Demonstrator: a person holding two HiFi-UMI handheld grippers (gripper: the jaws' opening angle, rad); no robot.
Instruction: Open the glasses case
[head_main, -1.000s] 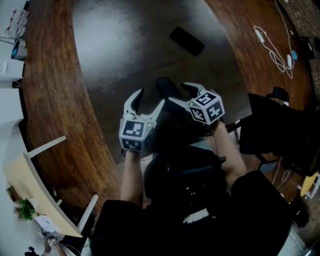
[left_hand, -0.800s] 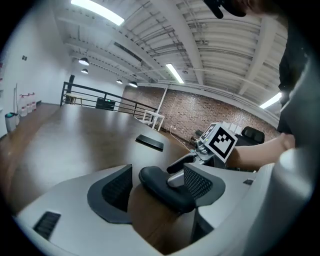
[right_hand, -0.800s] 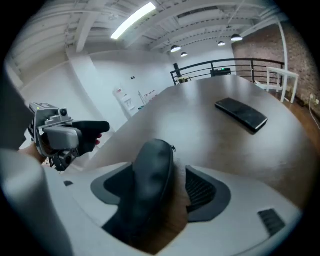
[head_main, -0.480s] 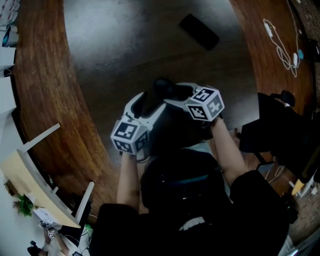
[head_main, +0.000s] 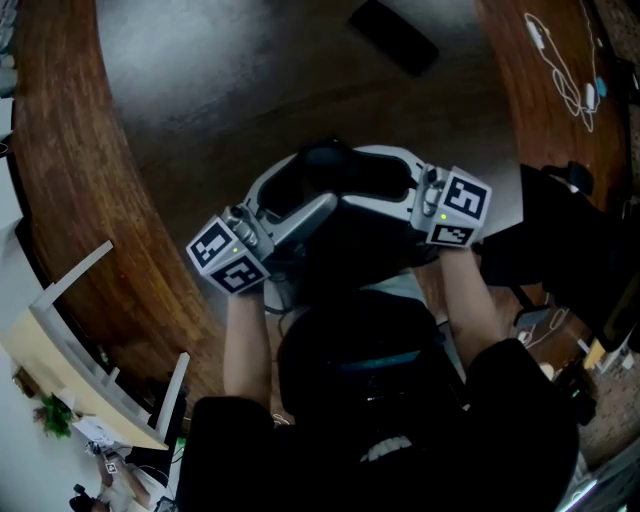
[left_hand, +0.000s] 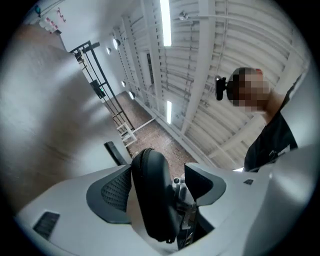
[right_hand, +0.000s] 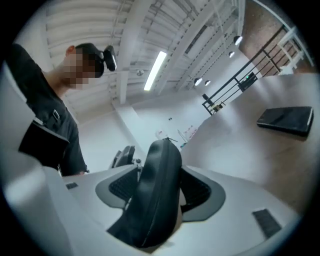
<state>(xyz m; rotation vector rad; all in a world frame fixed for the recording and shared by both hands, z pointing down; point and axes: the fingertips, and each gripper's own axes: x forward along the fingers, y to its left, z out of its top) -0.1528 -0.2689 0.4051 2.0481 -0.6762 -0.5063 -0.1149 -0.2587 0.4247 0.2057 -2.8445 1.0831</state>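
The black zipped glasses case (head_main: 325, 160) hangs in the air in front of the person's chest, above the grey mat (head_main: 230, 90). Both grippers point at each other with the case between them. My left gripper (head_main: 305, 185) has the case (left_hand: 152, 195) edge-on in its jaws, leaning on the left pad (left_hand: 107, 187), with a thin gap at the other pad. My right gripper (head_main: 365, 180) has just been closing its jaws. The case (right_hand: 155, 190) stands between them, and both pads touch its sides.
A flat black slab (head_main: 395, 38) lies on the mat farther out, also in the right gripper view (right_hand: 286, 120). A white cable (head_main: 560, 70) lies on the curved wooden table (head_main: 70, 150) at the right. Dark chairs (head_main: 570, 250) stand at the right.
Both grippers have swung round to face each other, their marker cubes moving apart to the sides. The case now sits between both pairs of jaws, a little farther from the body.
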